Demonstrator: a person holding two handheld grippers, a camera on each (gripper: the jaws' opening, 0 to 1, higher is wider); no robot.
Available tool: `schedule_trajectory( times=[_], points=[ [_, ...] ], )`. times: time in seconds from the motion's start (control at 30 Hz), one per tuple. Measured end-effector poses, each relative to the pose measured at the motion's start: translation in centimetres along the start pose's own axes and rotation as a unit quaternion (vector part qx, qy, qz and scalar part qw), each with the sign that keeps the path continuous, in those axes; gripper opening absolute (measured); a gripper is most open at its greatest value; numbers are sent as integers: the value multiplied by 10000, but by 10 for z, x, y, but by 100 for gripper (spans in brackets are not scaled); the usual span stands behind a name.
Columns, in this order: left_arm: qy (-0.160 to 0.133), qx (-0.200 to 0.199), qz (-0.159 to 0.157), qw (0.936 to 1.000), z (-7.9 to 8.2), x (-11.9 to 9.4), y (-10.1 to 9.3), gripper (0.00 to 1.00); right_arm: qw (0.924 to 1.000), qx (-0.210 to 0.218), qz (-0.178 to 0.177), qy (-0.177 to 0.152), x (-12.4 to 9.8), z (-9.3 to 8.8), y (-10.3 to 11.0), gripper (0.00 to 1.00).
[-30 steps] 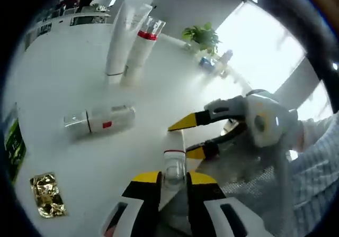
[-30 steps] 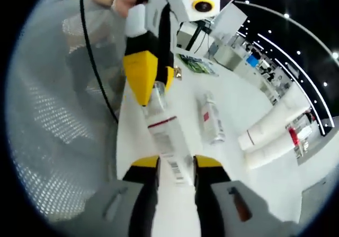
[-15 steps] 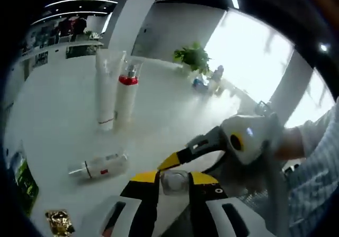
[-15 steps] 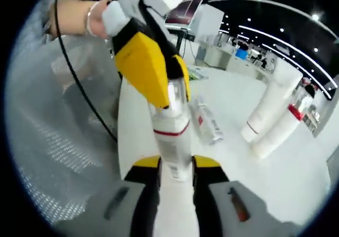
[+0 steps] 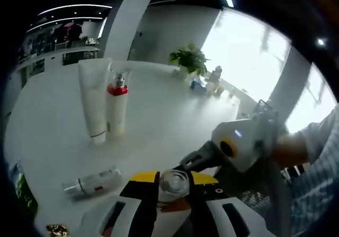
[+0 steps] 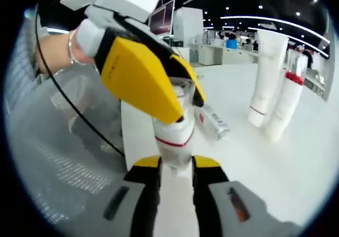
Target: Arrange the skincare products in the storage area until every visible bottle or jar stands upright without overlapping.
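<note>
The step in hand looks like standing up a white bottle with a clear cap (image 6: 175,126); it is held off the white surface (image 5: 153,110) between both grippers, near the surface's edge. Next it needs to be set on its base on bare surface, apart from the others, and released without tipping.

From left to right in the left gripper view: a tall white tube (image 5: 94,98) stands upright, touching or just beside a white bottle with a red collar (image 5: 116,107), also upright. In front of them, well apart, a small bottle with a red label (image 5: 91,181) lies on its side, so 1 more item waits to be righted. Then comes the left gripper (image 5: 173,180), pinching the held bottle's clear cap. Farther right the right gripper (image 5: 204,157) reaches in, with the person's hand behind it.

In the right gripper view the right gripper (image 6: 176,165) clamps the bottle's lower body, the bottle near upright, while the left gripper closes on the cap from above.
</note>
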State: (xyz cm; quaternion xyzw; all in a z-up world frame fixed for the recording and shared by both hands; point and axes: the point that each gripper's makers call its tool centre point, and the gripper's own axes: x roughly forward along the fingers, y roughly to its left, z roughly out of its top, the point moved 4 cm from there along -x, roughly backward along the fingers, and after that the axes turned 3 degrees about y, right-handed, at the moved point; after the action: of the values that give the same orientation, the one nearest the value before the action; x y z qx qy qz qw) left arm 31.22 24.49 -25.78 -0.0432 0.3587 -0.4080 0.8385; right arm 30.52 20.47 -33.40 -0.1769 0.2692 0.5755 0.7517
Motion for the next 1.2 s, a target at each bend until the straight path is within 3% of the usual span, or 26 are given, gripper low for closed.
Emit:
schedule_trajectory(
  times=[0.07, 0.17, 0.3, 0.43, 0.53, 0.7, 0.77, 0.93, 1.03, 1.2],
  points=[
    [-15, 116, 67, 9999, 0, -2, 2, 26, 9999, -57, 16, 113, 1, -1, 1, 20],
    [-84, 244, 161, 9995, -1, -5, 7, 32, 9961, -496, -133, 711, 4, -16, -1, 20],
    [-25, 222, 164, 9996, -7, -9, 11, 33, 9978, -442, -65, 498, 2, -10, 3, 22],
    [-105, 216, 179, 9996, -11, -14, 13, 34, 9981, -367, -254, 434, -1, -9, -6, 22],
    [-112, 161, 197, 9996, -14, -21, 17, 34, 9997, -24, -80, 222, -3, -4, -2, 25],
    [-222, 120, 173, 9995, -14, -25, 17, 33, 9998, -133, -10, 138, -4, 3, 3, 29],
    [-225, 112, 18, 9997, -16, -24, 10, 34, 9998, -151, 55, 149, -1, 7, 3, 29],
    [-48, 404, 2, 9992, -26, -22, 10, 36, 9992, -350, 27, 210, 2, 10, 1, 29],
    [166, 456, 183, 9987, -37, -20, 20, 34, 9991, -336, -42, 272, 2, 6, -2, 29],
    [328, 436, 215, 9983, -49, -16, 24, 34, 9990, -260, -219, 307, -1, -1, -12, 28]
  ],
)
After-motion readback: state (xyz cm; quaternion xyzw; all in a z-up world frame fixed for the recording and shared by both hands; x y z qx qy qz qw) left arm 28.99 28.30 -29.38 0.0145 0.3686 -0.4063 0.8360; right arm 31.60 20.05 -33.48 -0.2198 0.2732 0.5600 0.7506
